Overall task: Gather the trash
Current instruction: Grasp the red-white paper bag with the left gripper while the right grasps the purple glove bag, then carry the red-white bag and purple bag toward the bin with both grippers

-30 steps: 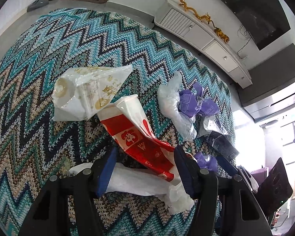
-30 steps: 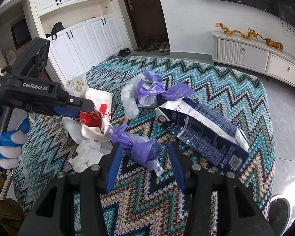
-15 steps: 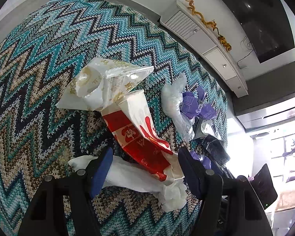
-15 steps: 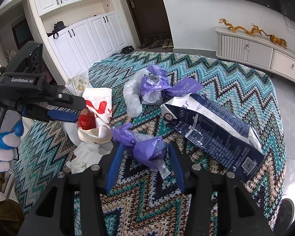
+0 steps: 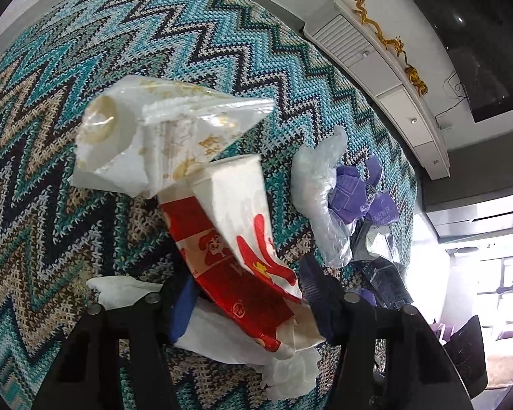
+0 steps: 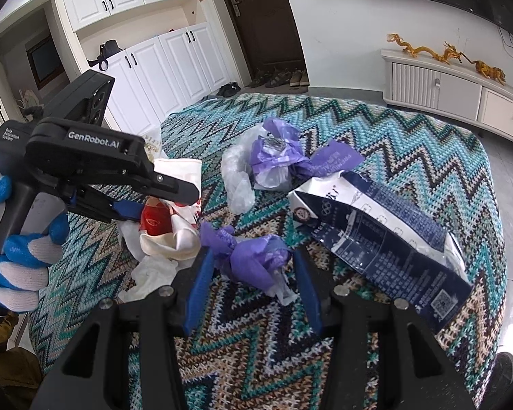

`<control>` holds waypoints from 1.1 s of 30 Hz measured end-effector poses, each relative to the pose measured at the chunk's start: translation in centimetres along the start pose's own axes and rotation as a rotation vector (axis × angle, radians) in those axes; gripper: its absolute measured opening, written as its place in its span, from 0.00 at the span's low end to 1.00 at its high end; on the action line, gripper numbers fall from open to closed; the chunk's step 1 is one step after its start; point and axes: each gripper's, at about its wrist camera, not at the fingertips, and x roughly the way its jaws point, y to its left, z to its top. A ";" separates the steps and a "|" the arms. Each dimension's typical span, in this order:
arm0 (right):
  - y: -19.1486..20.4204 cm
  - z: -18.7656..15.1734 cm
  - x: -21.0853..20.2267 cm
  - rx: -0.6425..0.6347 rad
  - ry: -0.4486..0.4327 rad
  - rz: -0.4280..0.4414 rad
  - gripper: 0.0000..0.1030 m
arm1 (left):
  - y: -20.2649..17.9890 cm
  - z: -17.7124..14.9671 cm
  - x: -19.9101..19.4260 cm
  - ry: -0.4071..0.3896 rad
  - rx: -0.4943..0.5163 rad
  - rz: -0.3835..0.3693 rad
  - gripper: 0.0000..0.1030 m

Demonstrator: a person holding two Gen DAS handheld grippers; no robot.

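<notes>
Trash is lying on the rug (image 6: 410, 143). Left gripper (image 5: 246, 294), spread, is straddling the red bag (image 5: 236, 256); right gripper (image 6: 253, 270), spread, is bracketing the purple wrapper (image 6: 253, 256) beside it. Close squarely, mid-bundle.

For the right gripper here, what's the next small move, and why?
Probably close the right gripper: its open jaws already sit on either side of the crumpled purple wrapper on the zigzag cloth, so nothing is left but to pinch it.

white cabinets (image 6: 174, 65), a dark door (image 6: 260, 17), a low white sideboard (image 6: 444, 92) with gold dragon figurines (image 6: 427, 51).
</notes>
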 end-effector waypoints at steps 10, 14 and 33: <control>-0.8 -0.1 -1.3 0.020 -0.046 0.011 0.33 | 0.8 0.1 -0.4 -0.023 -0.016 -0.075 0.25; -0.7 -1.1 -3.1 0.031 -0.059 -0.010 0.33 | 0.6 -0.1 -1.3 -0.037 0.005 -0.121 0.22; 3.7 -4.3 -12.0 0.025 -0.142 -0.095 0.33 | 2.2 -2.8 -9.1 -0.165 0.109 -0.294 0.19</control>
